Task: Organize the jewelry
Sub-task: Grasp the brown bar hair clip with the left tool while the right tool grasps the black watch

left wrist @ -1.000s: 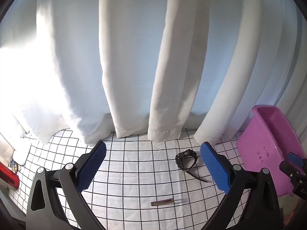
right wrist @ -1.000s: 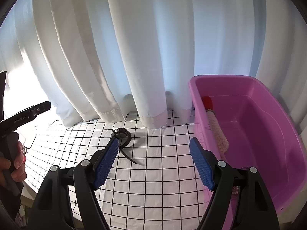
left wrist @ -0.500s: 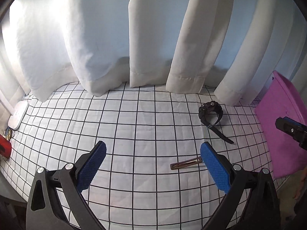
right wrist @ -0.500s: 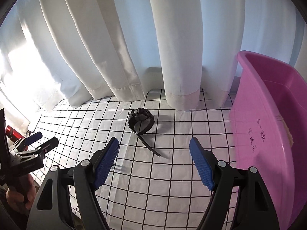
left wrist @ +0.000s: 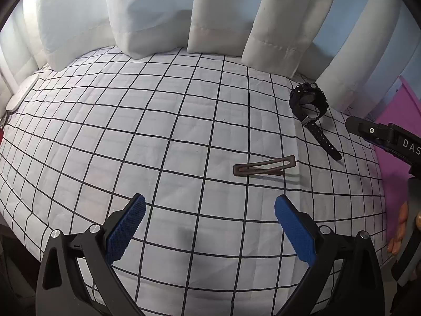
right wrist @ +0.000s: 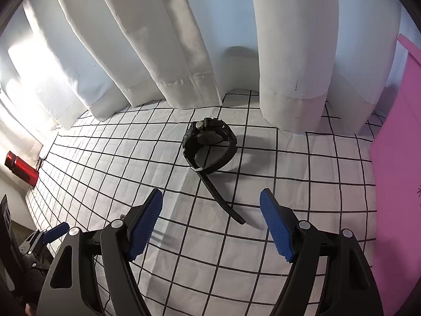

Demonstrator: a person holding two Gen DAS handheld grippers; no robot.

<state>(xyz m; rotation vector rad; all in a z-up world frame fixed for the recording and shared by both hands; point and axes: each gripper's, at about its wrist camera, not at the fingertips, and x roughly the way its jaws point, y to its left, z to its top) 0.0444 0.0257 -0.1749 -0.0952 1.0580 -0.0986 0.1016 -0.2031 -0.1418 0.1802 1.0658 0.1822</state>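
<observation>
Both tongs are spread and empty, right tongs (right wrist: 210,226) nearer the black watch (right wrist: 209,144), frame centre, its strap (right wrist: 223,200) trailing back between the pads on the gridded surface (right wrist: 302,184).

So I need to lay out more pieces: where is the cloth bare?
Bare: the checked cloth left of the hair clip, out to the curtain hems. Crowded: the right side, where the black watch, the clip and the pink bin sit close.

White letters "DAS" were readable on the black body of the right gripper (left wrist: 386,138), cut off at the frame edge.
</observation>
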